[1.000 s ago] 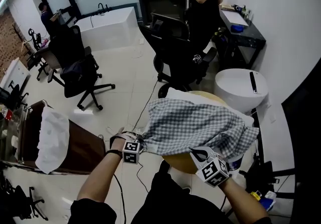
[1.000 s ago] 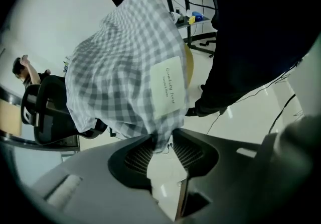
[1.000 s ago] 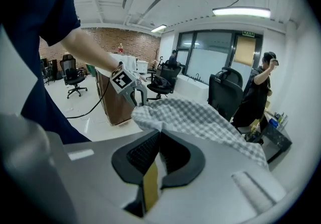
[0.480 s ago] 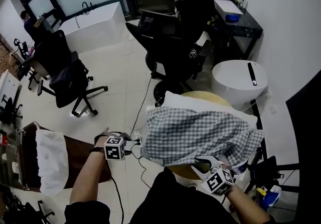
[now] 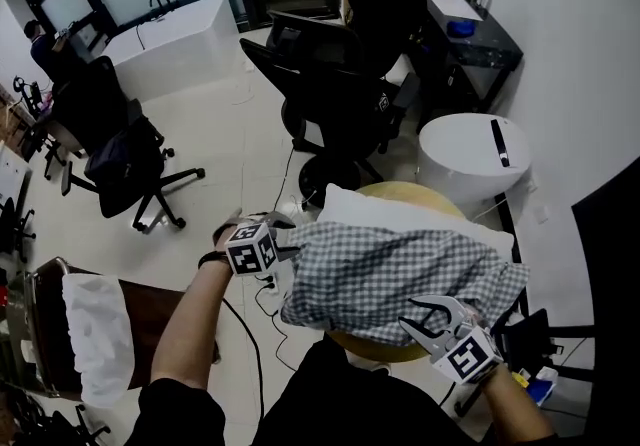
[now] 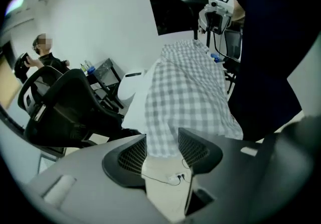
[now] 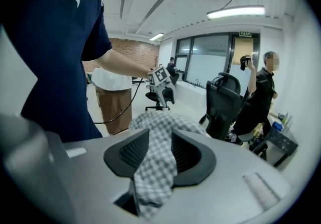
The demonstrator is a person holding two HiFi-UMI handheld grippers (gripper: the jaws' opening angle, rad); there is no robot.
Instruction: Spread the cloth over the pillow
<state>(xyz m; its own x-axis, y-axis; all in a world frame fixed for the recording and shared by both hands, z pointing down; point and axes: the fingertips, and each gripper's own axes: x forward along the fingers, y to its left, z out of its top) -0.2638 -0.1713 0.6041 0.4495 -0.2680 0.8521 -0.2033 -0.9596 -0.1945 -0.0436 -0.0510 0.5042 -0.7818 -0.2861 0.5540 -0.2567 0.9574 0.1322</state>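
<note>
A grey-and-white checked cloth (image 5: 390, 274) lies draped over the white pillow (image 5: 400, 219) on a round wooden table (image 5: 412, 191). My left gripper (image 5: 287, 244) hovers at the cloth's left edge, open. Its jaws have just been closing a little with nothing between them; in the left gripper view (image 6: 163, 137) only floor shows in the gap, and the cloth (image 6: 185, 92) lies beyond. My right gripper (image 5: 432, 317) sits at the near right corner, open. Its jaws have just been opening, and a loose fold of cloth (image 7: 155, 162) still hangs between them (image 7: 160, 135).
Black office chairs (image 5: 330, 74) (image 5: 120, 144) stand behind and to the left. A white round stand (image 5: 470, 149) is right of the table. A brown seat with a white cover (image 5: 90, 324) is at the lower left. A power strip (image 5: 265, 279) lies on the floor.
Both grippers let go of the cloth, which settled on the pillow. The left one swung out left, then rose back to the cloth's edge. The right one opened and drew back slightly.
</note>
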